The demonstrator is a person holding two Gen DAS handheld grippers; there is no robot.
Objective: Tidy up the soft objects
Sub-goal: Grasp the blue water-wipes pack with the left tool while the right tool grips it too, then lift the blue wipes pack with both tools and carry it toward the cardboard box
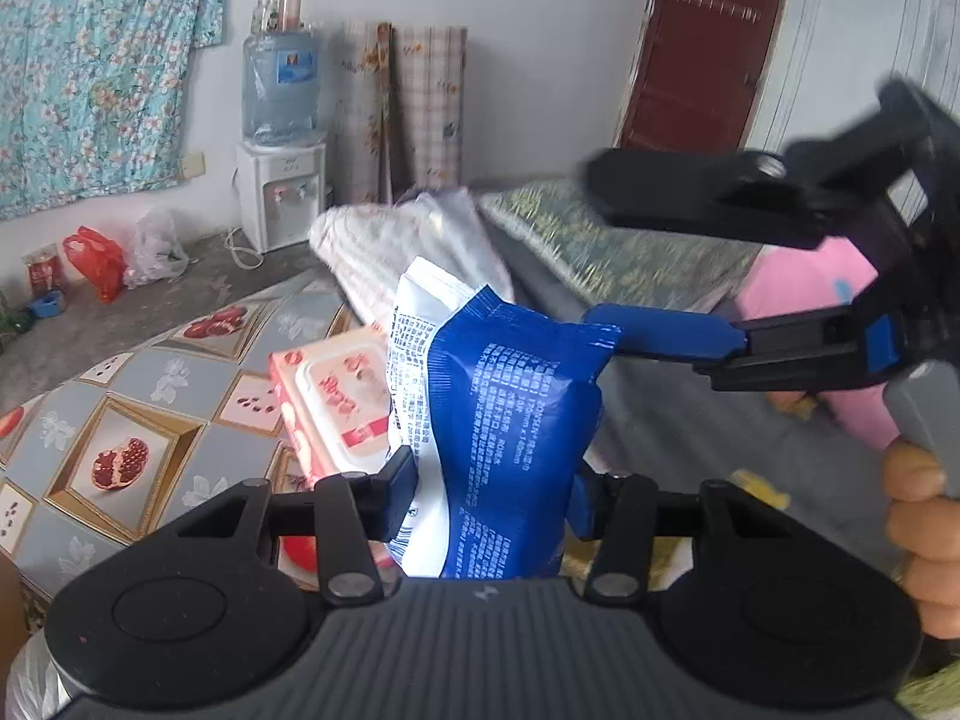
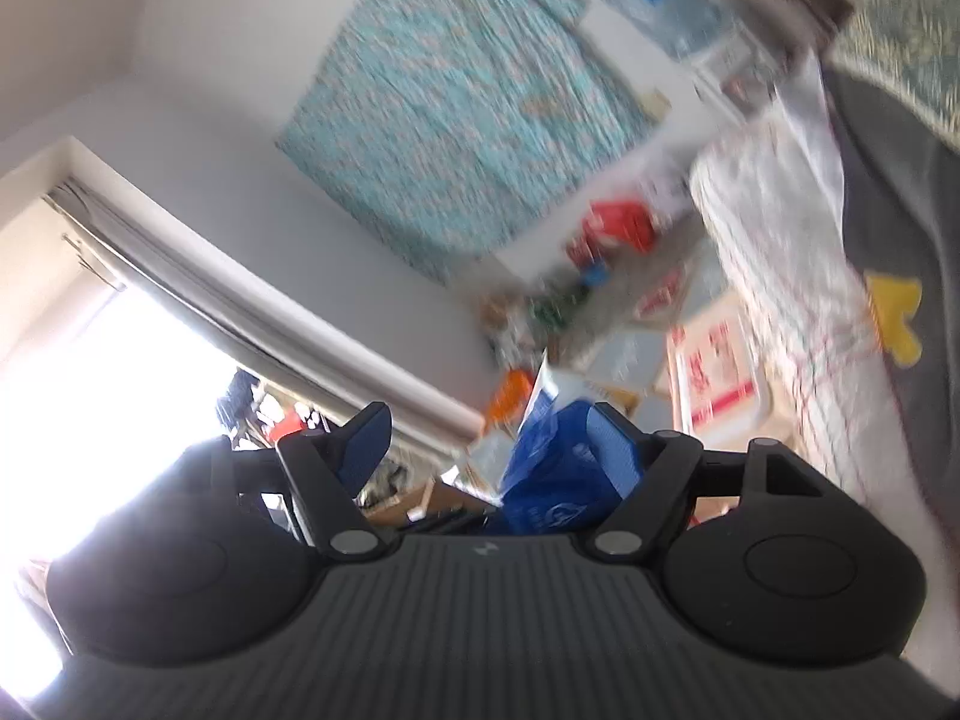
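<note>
My left gripper [image 1: 492, 495] is shut on a blue-and-white soft tissue pack [image 1: 516, 420], held upright above the patterned table. A pink wet-wipe pack [image 1: 342, 396] lies on the table behind it. My right gripper [image 1: 600, 252] comes in from the right with its jaws wide apart; its lower blue finger [image 1: 660, 333] touches the blue pack's top corner. In the blurred, tilted right wrist view the right gripper [image 2: 489, 438] is open, with the blue pack [image 2: 558, 474] against its right finger [image 2: 612, 444].
The table has a pomegranate-patterned cloth [image 1: 138, 420]. A white cloth bundle [image 1: 396, 240] and a grey bed [image 1: 660, 420] lie beyond. A water dispenser [image 1: 282, 138], rolled mats [image 1: 402, 114] and bags [image 1: 102, 261] stand by the far wall.
</note>
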